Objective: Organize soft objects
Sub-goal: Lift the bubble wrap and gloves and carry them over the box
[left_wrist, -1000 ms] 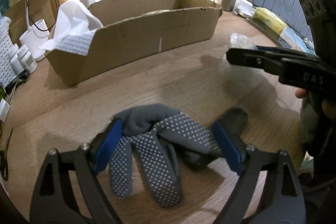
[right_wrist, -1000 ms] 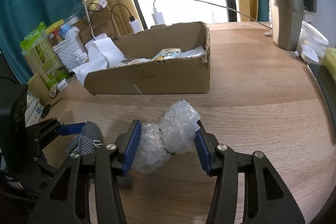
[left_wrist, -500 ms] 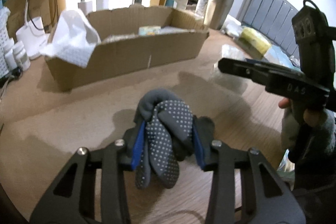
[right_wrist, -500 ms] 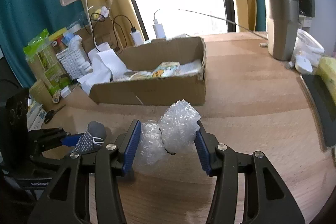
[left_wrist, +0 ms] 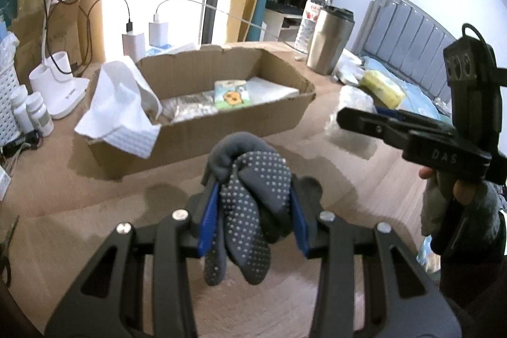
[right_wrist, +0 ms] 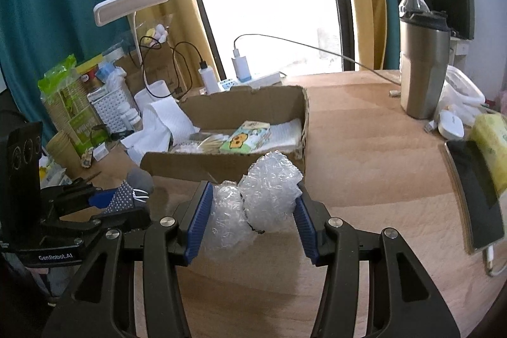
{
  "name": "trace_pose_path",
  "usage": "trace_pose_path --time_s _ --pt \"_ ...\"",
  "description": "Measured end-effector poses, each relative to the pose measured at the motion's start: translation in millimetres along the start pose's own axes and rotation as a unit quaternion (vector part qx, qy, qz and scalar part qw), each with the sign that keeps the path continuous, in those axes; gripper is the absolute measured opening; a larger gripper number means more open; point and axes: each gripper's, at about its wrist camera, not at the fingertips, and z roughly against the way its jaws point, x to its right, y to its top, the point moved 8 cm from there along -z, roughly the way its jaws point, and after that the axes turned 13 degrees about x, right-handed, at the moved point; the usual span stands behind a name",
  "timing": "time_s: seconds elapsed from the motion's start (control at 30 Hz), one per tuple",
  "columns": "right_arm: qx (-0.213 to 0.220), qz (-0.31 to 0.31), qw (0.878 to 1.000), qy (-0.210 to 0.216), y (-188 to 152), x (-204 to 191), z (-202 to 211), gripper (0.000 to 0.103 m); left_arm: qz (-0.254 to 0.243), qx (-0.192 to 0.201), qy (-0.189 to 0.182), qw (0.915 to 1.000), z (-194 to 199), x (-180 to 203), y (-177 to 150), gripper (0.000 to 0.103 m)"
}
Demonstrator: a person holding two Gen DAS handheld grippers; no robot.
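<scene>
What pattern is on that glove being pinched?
Grey glove covered in small pale dots; clearest in the left wrist view.

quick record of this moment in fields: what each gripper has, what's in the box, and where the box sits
left gripper: shut on grey dotted glove
right gripper: shut on bubble wrap
cardboard box: on the wooden table, beyond both grippers
in the box: tissue pack, flat white packets
over box end: white towel
</scene>
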Motion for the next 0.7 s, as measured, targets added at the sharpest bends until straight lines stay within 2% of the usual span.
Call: trace_pose_path --time_s 0.7 --pt "0.020 0.011 1.000 0.012 36.8 8.1 -15.3 0.053 0.002 0.027 0.011 0.9996 -10.2 -14.1 47.5 0.042"
